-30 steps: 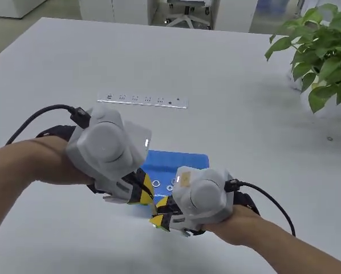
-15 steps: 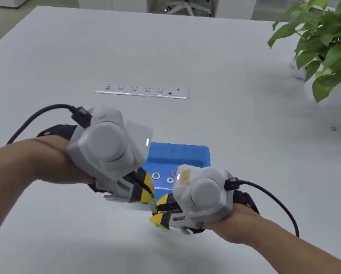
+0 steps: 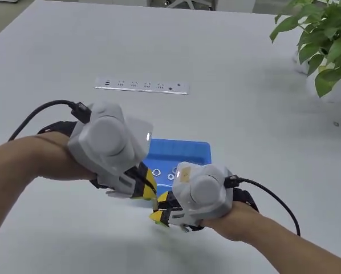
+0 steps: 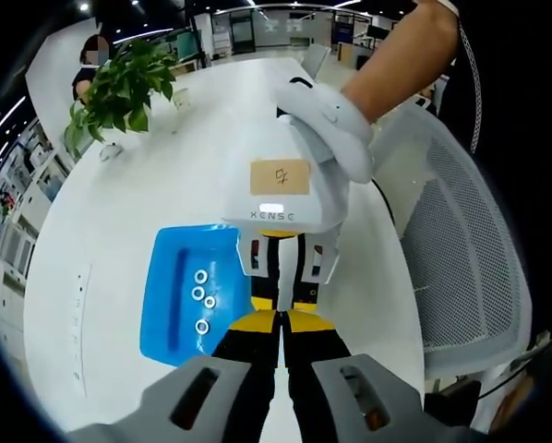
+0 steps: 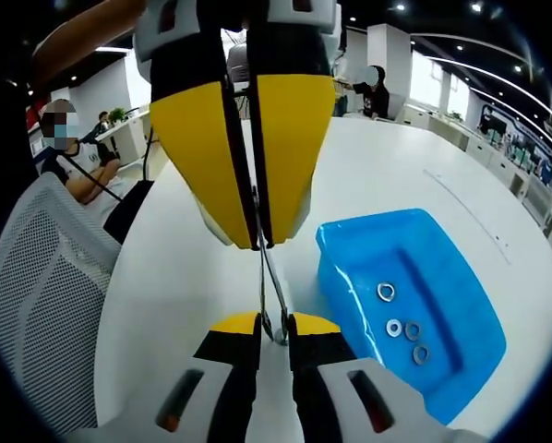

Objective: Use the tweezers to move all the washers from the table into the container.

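My two grippers meet tip to tip just in front of the blue container (image 3: 185, 149). In the head view the left gripper (image 3: 149, 187) comes in from the left and the right gripper (image 3: 161, 210) from the right. Thin metal tweezers (image 5: 265, 277) run between them: the left gripper (image 5: 256, 235) is shut on the upper end, the right gripper (image 5: 275, 334) on the lower end. In the left gripper view my own jaws (image 4: 282, 325) are pressed together, facing the right gripper (image 4: 281, 272). Several washers (image 5: 402, 325) lie inside the container (image 4: 170, 295); the same washers (image 3: 163, 173) show in the head view.
A white power strip (image 3: 142, 87) lies farther back on the white table (image 3: 244, 103). A potted plant (image 3: 324, 45) stands at the far right. A mesh chair (image 4: 461, 231) is beside the table's near edge.
The head camera has shifted a little, so the scene sits slightly lower and nearer. Both grippers stay together at the container's front with no clear move.
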Tool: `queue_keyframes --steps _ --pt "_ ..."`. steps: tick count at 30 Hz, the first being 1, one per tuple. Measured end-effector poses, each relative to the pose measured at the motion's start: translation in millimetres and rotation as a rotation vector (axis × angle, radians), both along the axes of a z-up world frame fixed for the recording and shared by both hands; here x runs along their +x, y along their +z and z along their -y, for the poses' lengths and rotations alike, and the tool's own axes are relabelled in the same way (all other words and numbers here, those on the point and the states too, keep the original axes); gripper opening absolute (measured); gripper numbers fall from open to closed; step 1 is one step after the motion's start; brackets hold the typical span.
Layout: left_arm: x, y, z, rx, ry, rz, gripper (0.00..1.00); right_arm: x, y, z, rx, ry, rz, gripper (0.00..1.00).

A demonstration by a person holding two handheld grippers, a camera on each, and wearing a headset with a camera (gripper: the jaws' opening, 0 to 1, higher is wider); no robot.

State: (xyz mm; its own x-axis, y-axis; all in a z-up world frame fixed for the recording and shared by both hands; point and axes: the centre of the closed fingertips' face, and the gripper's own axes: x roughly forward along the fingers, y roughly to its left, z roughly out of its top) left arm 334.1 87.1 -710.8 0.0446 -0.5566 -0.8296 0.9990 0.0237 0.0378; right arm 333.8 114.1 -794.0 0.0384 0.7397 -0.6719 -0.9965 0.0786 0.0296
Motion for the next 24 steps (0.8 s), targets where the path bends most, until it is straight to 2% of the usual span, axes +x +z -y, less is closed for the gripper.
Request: queue_keyframes --steps 24 --pt "2.7 0.0 1.3 0.008 -0.011 -0.004 0.05 0.9 2.5 3.1 -0.007 -0.022 -0.009 0.10"
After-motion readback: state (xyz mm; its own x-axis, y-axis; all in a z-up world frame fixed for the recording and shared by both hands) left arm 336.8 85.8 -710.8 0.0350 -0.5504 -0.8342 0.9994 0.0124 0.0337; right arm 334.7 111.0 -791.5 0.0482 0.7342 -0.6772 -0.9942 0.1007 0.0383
